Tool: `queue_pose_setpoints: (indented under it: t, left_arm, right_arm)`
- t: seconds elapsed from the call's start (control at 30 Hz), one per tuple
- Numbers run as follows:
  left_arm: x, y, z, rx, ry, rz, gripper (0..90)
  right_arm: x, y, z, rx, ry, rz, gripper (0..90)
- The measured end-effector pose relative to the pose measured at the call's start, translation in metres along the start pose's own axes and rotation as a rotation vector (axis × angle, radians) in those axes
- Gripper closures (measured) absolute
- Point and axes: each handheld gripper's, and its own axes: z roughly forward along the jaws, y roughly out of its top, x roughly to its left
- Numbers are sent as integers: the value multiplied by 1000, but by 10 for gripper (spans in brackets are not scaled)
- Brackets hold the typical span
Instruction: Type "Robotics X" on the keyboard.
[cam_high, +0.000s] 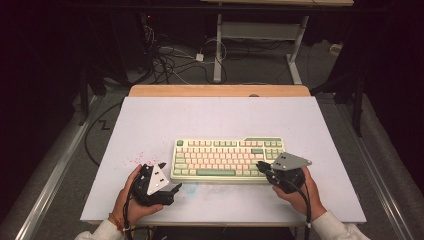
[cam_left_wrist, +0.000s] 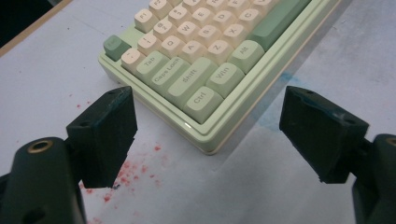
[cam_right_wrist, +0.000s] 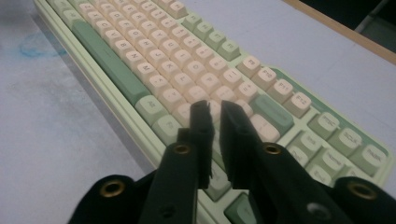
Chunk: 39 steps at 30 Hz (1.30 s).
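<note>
high view: we see the keyboard (cam_high: 229, 159) lying flat near the middle of the table (cam_high: 150, 120), a little toward the near edge. our left gripper (cam_high: 172, 190) sits just off its near left corner, and our right gripper (cam_high: 261, 166) reaches over its near right end.

left gripper view: our jaws stand wide apart with nothing between them, and the keyboard's corner (cam_left_wrist: 205, 135) with the ctrl key (cam_left_wrist: 202, 101) lies just ahead, not touched. red specks (cam_left_wrist: 135, 170) dot the table beside it.

right gripper view: our jaws are drawn narrow, almost together, holding nothing, their tips poised over the keys (cam_right_wrist: 205, 93) at the right of the board; we cannot tell whether they touch one.

we judge the risk lies with the right tips: being nearly shut and broad, they could come down across two keys at once, or slip off a rounded cap. a hard push might also slide the board, since the left gripper is not bracing it.
</note>
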Motion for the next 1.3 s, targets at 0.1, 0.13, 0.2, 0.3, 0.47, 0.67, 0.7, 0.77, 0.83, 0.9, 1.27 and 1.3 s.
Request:
queue_pose_setpoints:
  t: [0.1, 0.13, 0.2, 0.3, 0.47, 0.67, 0.7, 0.77, 0.83, 0.9, 1.27, 1.3]
  left_arm:
    - [-1, -1, 1, 8, 1, 7, 179]
    - [-1, -1, 1, 8, -1, 4, 179]
    - [-1, -2, 2, 11, 0, 4, 179]
    - [0, -2, 2, 12, 2, 0, 179]
    - [1, -4, 3, 23, -1, -4, 179]
    - [0, -7, 4, 31, -9, -11, 179]
    - [0, -7, 4, 33, -9, -11, 179]
    - [-1, -8, 4, 34, -9, -10, 179]
    - [-1, -9, 2, 35, -6, -9, 178]
    - [-1, -9, 2, 37, -2, -11, 179]
    - [0, -12, -1, 39, 5, -17, 179]
    - [0, -12, -1, 41, 6, -17, 179]
  right_arm:
    - [1, 8, 10, 13, 17, -15, 899]
    - [1, 11, 14, 15, 24, -16, 899]
    - [1, 17, 20, 17, 29, -27, 899]
    - [1, 26, 32, 20, 42, -26, 899]
    - [4, 39, 54, 41, 62, -37, 899]
    - [8, 48, 74, 71, 76, -58, 899]
    - [9, 49, 77, 78, 77, -56, 900]
    - [9, 50, 82, 92, 72, -68, 900]
    - [8, 51, 87, 97, 75, -64, 900]
    - [8, 51, 90, 101, 69, -66, 900]
    - [11, 57, 101, 123, 58, -86, 900]
    - [12, 58, 101, 128, 56, -78, 900]
